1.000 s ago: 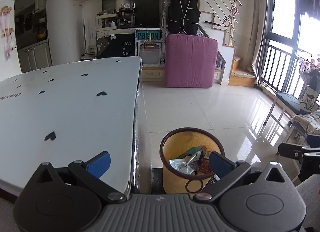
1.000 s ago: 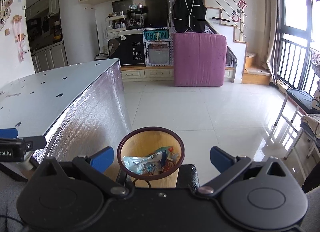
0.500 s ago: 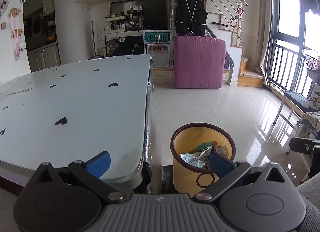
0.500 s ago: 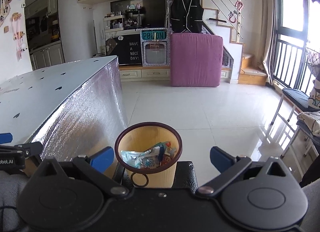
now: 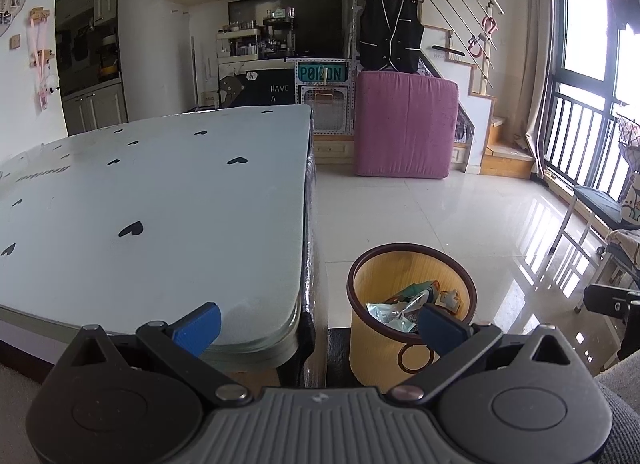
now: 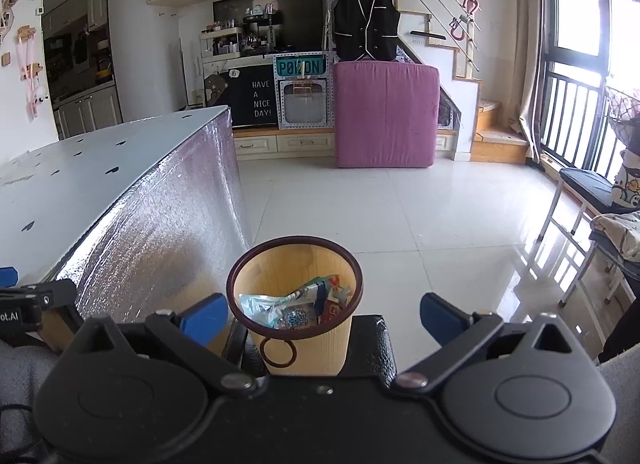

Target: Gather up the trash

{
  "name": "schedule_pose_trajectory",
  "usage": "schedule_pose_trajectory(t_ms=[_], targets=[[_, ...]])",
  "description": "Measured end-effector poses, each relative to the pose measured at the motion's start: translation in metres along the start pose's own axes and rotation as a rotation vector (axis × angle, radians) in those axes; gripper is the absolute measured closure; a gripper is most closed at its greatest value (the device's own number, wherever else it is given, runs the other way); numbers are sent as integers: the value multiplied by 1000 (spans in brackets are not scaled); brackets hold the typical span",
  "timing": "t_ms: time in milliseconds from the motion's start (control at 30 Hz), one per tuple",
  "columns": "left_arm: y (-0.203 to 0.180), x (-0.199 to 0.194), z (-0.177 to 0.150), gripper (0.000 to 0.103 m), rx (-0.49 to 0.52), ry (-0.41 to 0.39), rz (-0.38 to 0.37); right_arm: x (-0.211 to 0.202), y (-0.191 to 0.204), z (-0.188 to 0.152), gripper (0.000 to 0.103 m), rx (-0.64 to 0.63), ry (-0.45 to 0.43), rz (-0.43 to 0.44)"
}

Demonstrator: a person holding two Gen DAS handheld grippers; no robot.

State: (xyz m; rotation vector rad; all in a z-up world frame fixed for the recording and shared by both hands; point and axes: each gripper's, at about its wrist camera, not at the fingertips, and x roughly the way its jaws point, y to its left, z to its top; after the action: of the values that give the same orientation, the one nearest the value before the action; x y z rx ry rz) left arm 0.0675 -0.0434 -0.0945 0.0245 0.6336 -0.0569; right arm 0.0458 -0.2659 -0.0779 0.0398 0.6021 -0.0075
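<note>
Blue-tipped, the left gripper (image 5: 318, 320) and the right gripper (image 6: 322, 314) both stand spread wide, holding nothing. Crumpled wrappers (image 6: 294, 306) lie inside the yellow bin (image 6: 304, 348) beside the table (image 5: 160, 200).

- The wastebasket (image 5: 412, 304) stands on the floor (image 5: 460, 220), just right of the table (image 5: 160, 204).
- Wrappers (image 6: 292, 304) lie inside the wastebasket.
- A cushion (image 6: 386, 114) stands far behind.

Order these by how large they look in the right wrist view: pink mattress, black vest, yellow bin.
1. Pink mattress
2. Yellow bin, though it is much nearer the camera, so its true rank is unsure
3. Black vest
</note>
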Motion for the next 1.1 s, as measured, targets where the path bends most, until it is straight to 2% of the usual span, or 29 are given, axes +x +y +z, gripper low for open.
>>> schedule_pose_trajectory(t_ms=[1100], targets=[[2,-5,0,0,3,-10,-4,-9,3,-2,0,-21,-23,-6]])
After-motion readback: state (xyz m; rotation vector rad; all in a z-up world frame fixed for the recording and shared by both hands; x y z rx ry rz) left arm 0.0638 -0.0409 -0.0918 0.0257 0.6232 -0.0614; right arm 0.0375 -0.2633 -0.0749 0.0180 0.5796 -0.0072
